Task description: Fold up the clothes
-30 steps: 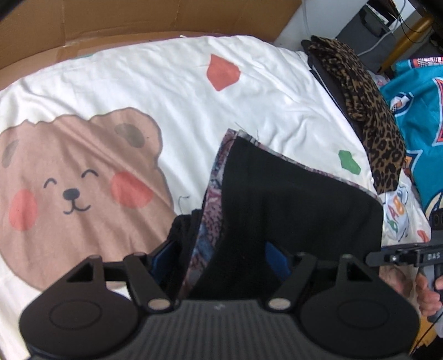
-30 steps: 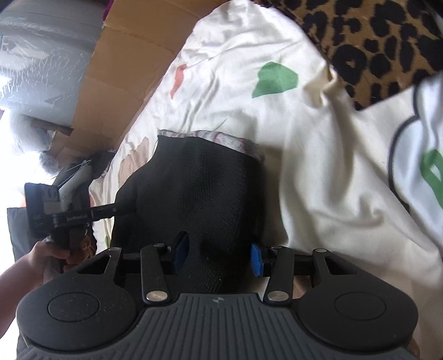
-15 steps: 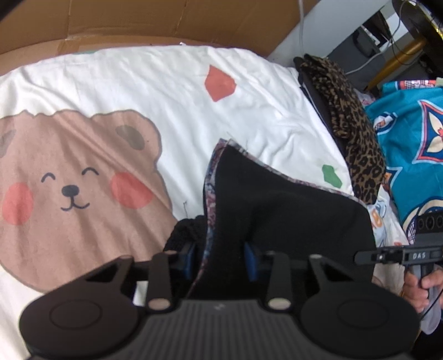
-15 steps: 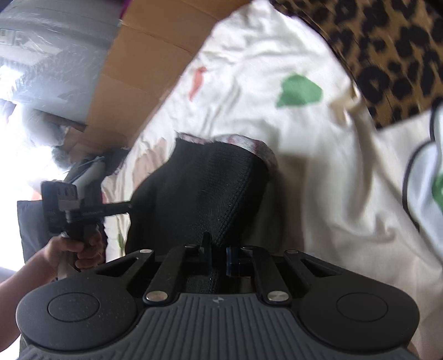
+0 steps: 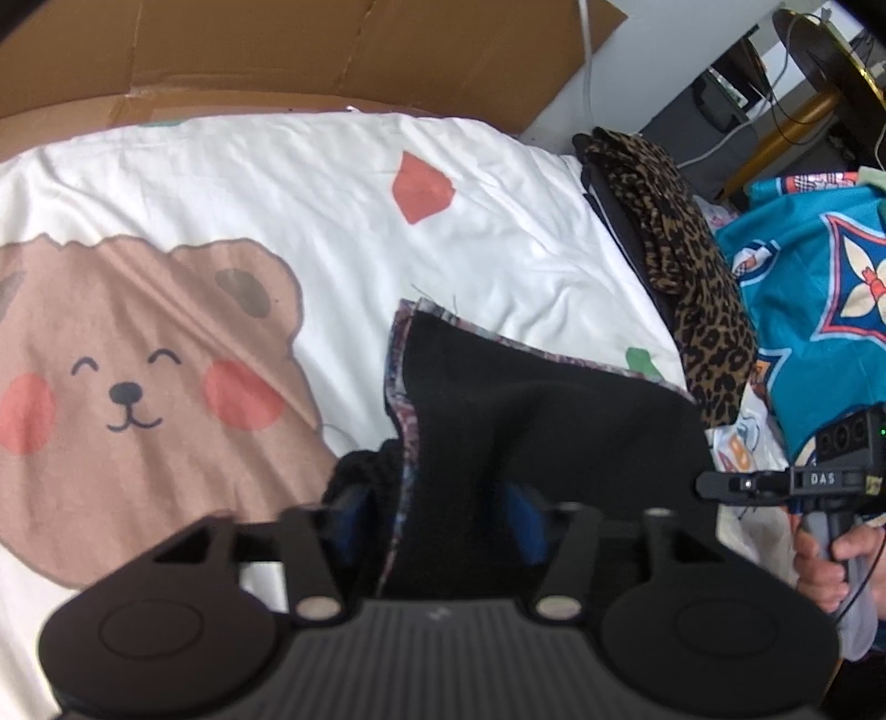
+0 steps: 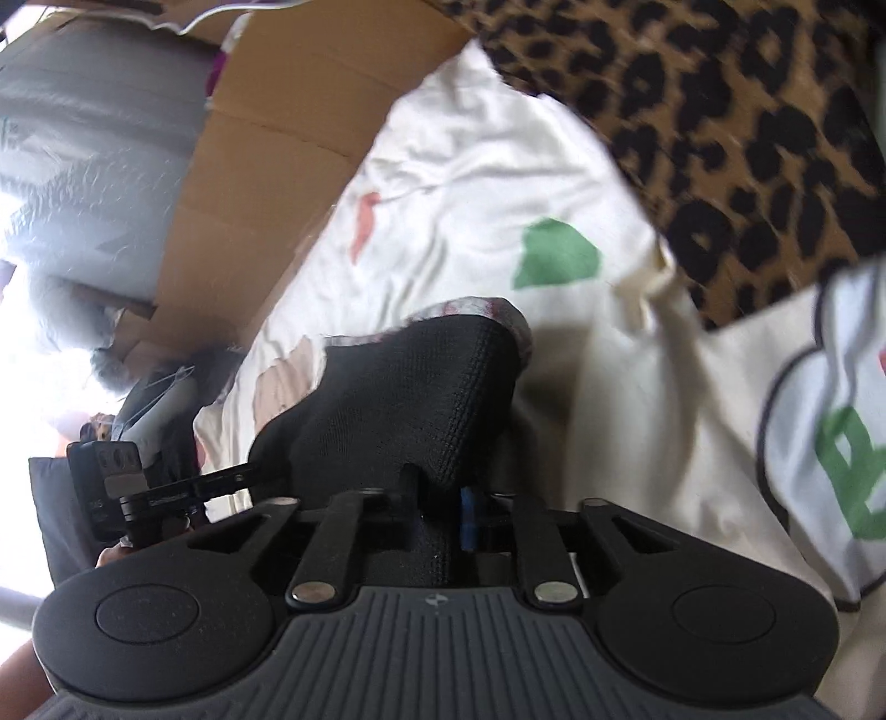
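Note:
A black garment with a patterned lining edge lies folded on the bear-print sheet. Its near end rises between the blue pads of my left gripper, whose jaws are opening and stand apart from the cloth. In the right wrist view the same black garment tents up into my right gripper. Those jaws are opening too, but the cloth still fills the narrow gap and looks pinched. Each gripper shows in the other's view: the right gripper at the garment's right edge, the left gripper at its left.
A leopard-print garment lies along the bed's right side, with a teal patterned cloth beyond it. Cardboard lines the far edge of the bed. A white cloth with green print lies right of the right gripper.
Both grippers closed on the garment's near end half a second ago. The left jaws have since spread wide again. The right jaws have parted slightly, and the cloth is raised there.

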### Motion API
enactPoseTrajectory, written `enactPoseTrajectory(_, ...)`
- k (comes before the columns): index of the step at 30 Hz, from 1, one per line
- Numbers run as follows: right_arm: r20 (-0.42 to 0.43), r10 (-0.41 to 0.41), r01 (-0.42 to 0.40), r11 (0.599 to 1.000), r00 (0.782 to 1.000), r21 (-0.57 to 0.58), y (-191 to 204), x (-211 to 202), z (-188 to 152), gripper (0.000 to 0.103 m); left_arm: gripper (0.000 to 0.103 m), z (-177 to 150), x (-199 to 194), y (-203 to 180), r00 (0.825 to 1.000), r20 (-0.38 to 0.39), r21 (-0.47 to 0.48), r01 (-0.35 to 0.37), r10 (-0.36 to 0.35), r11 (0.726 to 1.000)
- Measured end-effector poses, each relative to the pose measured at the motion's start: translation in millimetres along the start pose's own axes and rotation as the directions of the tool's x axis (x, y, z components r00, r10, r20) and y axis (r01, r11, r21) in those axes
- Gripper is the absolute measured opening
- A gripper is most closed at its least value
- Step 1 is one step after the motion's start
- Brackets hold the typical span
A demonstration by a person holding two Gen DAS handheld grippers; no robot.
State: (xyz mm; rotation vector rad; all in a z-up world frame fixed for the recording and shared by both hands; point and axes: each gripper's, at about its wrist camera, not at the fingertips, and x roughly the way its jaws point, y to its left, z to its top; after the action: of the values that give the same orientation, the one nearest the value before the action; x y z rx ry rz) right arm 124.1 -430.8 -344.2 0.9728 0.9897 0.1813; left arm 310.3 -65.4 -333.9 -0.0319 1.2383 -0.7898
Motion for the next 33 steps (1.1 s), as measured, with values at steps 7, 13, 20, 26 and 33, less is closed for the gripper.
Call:
enactPoseTrajectory(7, -0.022, -0.003, 0.003, 1.0, 1.0, -0.006, -5, 9, -7, 0.036, 0.073, -7, 11, 3, 1.0, -0.019, 0.031, 0.019, -0.018, 0.999)
enactPoseTrajectory(13, -0.046, -0.006, 0.005, 1.0, 0.999, -0.025, -2, 20, -13, 0.036, 0.064, -11, 15, 10, 1.0, 0.007, 0.023, 0.03, -0.03, 0.999)
enactPoseTrajectory(20, -0.05, 0.006, -0.007, 1.0, 0.999, -0.019, -3, 30, -17, 0.01, 0.032, -15, 11, 5, 0.998, 0.024, 0.038, 0.05, -0.051, 0.998)
enactPoseTrajectory(26, -0.035, 0.02, -0.022, 0.998, 0.999, -0.058, 9, 19, -13, 0.009, 0.026, -12, 2, 0, 0.997, 0.032, 0.053, 0.065, -0.067, 0.996)
enactPoseTrajectory(33, -0.007, 0.033, -0.033, 0.994, 0.999, -0.106, 31, 2, -11, 0.008, 0.025, -15, -18, -14, 0.994, 0.09, 0.093, 0.048, -0.056, 0.995)
